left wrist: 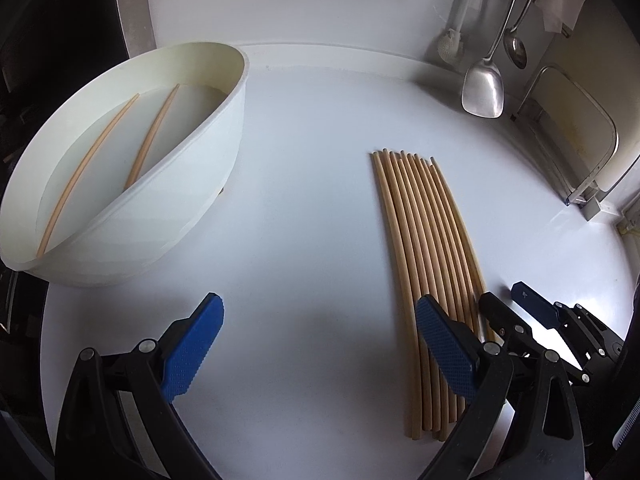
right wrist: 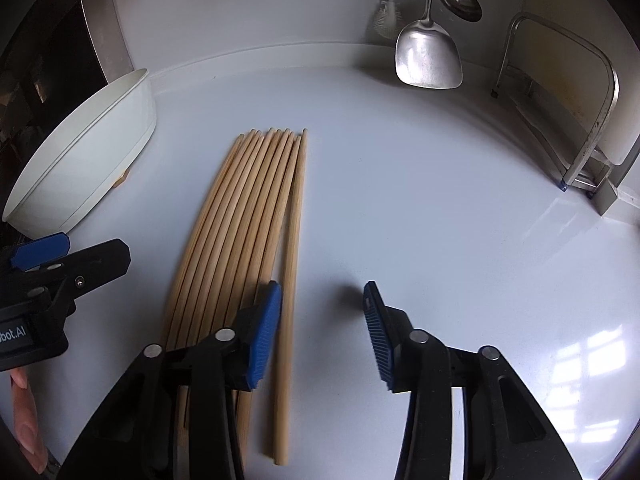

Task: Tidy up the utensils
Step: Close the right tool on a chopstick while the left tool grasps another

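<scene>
As seen nearest the left wrist camera, found left gripper (left wrist: pixel 318 308) angled down over the white counter (left wrist: pixel 300 160); jaws wide apart, nothing between them, right-hand pad overlapping the near ends of the chopstick bundle (left wrist: pixel 420 260) without clear contact. Just beyond and to the right, found right gripper (left wrist: pixel 520 296) at the bundle's outer edge.

From the right wrist camera, confirmed right gripper (right wrist: pixel 322 292) tilted down with jaws parted, not clamped. Noted one outer chopstick (right wrist: pixel 294 220), slightly apart from the rest of the bundle, lying on the counter between the jaws, just beside the left-hand pad and well clear of the other pad. Noted a fingertip (right wrist: pixel 24 420) at the lower left edge, below the left gripper's body.

Farther left, recorded a white oval basin (left wrist: pixel 180 200) standing on the counter, well apart from the bundle. Contents visible only from the left wrist: two chopsticks (left wrist: pixel 92 168) lying apart inside. From the right wrist, only the outer wall seen; interior hidden.

At the far wall, recorded a hanging metal spatula (right wrist: pixel 428 60), ladle (right wrist: pixel 460 0) and white brush (right wrist: pixel 386 16), with a metal rack (right wrist: pixel 592 120) at the far right.
</scene>
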The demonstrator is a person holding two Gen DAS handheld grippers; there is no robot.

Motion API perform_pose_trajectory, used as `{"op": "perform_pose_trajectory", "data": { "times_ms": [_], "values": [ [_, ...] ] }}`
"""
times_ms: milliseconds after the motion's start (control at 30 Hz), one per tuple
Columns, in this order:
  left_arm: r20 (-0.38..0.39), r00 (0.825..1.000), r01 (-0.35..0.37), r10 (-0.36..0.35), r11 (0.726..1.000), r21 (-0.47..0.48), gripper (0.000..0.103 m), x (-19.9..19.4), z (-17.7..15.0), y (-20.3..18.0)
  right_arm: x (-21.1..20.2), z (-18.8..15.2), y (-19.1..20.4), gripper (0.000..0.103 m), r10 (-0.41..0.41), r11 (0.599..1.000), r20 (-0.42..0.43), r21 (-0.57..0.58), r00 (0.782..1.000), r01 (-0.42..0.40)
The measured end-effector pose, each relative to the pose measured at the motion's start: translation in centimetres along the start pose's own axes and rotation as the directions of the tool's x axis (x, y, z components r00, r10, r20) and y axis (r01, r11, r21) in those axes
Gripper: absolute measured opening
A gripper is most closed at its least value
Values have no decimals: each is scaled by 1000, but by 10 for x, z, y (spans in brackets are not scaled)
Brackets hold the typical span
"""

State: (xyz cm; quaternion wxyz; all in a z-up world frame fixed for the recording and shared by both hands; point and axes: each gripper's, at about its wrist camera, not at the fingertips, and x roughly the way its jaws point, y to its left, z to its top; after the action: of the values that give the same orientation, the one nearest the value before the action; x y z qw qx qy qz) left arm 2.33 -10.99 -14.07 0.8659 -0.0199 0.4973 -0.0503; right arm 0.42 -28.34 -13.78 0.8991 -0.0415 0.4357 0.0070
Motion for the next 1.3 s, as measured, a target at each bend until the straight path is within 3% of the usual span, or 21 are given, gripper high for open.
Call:
{"op": "perform_pose_trajectory", "data": {
  "times_ms": [33,233,733,1300],
  "values": [
    [-3,1000,-3,3,1000,-2,95,2,0,-1,0,0,1,25,-5,1000,1,-7,1000,5],
    [-22,1000,-12,12,1000,4,95,11,-3,-6,0,-1,-6,17,-2,1000,3,3,1000,2],
    [-48,998,-34,36,998,54,95,27,-11,-14,-6,-4,-29,16,-24,999,-3,43,1000,25],
    [-41,998,-46,46,999,10,98,35,-6,-2,-4,-1,-29,17,-21,1000,-10,23,1000,21]
  ]
}}
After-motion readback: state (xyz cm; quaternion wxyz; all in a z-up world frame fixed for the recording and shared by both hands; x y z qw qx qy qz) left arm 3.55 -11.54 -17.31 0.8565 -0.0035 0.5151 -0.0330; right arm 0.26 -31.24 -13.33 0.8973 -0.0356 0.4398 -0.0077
